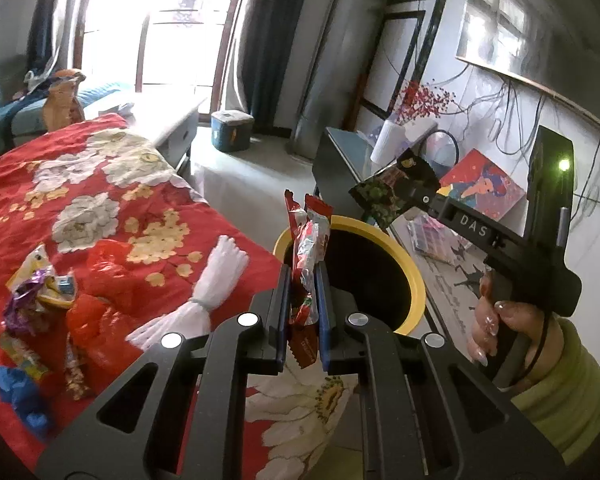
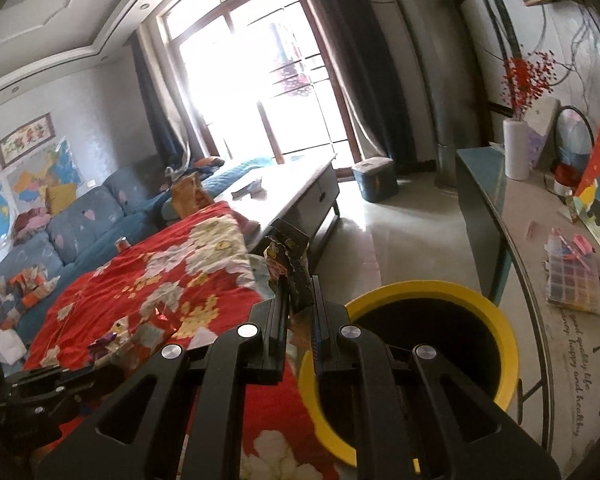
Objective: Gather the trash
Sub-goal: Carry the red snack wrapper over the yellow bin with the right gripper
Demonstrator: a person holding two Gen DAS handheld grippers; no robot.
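My left gripper [image 1: 305, 280] is shut on a red and white snack wrapper [image 1: 309, 256] that stands up between its blue pads, just left of the yellow-rimmed bin [image 1: 414, 276]. My right gripper [image 2: 301, 286] is shut on a dark printed snack bag [image 2: 290, 258]; the left wrist view shows that bag [image 1: 392, 188] held above the bin's far rim. From the right wrist, the bin [image 2: 496, 320] lies just right of the fingers. More trash lies on the red floral cloth [image 1: 112, 184]: a crumpled yellow and purple wrapper [image 1: 40, 284], a red plastic bag [image 1: 100, 300], a white foam net [image 1: 208, 288] and a blue scrap [image 1: 18, 392].
A person's hand in a green sleeve [image 1: 556, 364] holds the right gripper's handle. A glass-topped side table [image 2: 532, 248] with a white vase [image 2: 516, 148], pictures and a bead box stands right of the bin. A low table [image 2: 300, 184], a blue sofa [image 2: 84, 224] and a stool [image 2: 374, 178] lie beyond.
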